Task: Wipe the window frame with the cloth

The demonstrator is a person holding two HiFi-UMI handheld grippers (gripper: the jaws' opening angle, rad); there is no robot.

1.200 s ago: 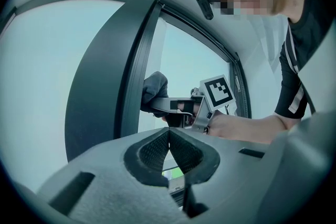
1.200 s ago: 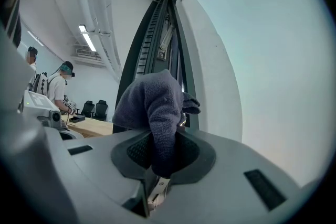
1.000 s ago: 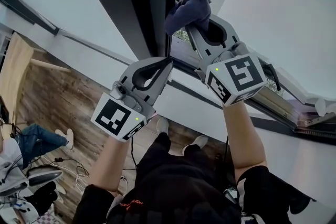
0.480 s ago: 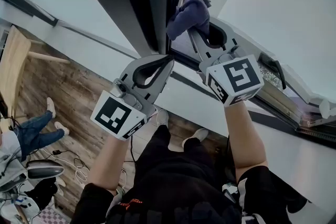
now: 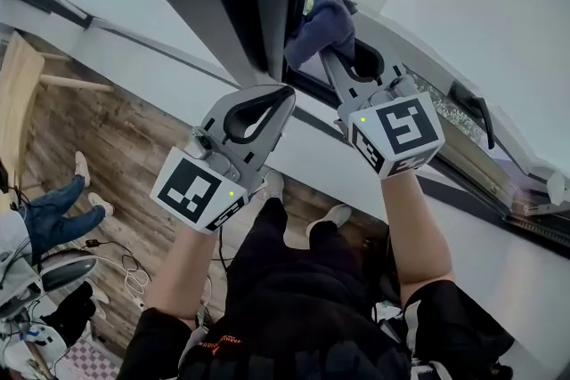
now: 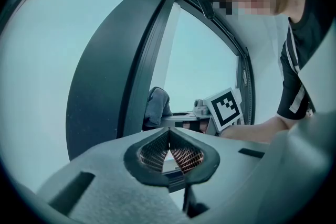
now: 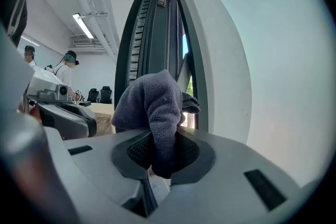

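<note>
Between the right gripper's point(image 7: 163, 152) mesh-padded grey jaws sits a bunched, fuzzy blue-grey cloth point(image 7: 149, 105), pinched tight against the dark, smooth frame point(image 7: 157, 34); the left gripper point(image 6: 169, 148), tips together, holds nothing

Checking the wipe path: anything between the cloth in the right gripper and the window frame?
Nothing visible. The right gripper is shut on the cloth, whose bunched end seems to meet the dark window frame. The left gripper, shut and empty, sits off to its left, clear of that path.
</note>
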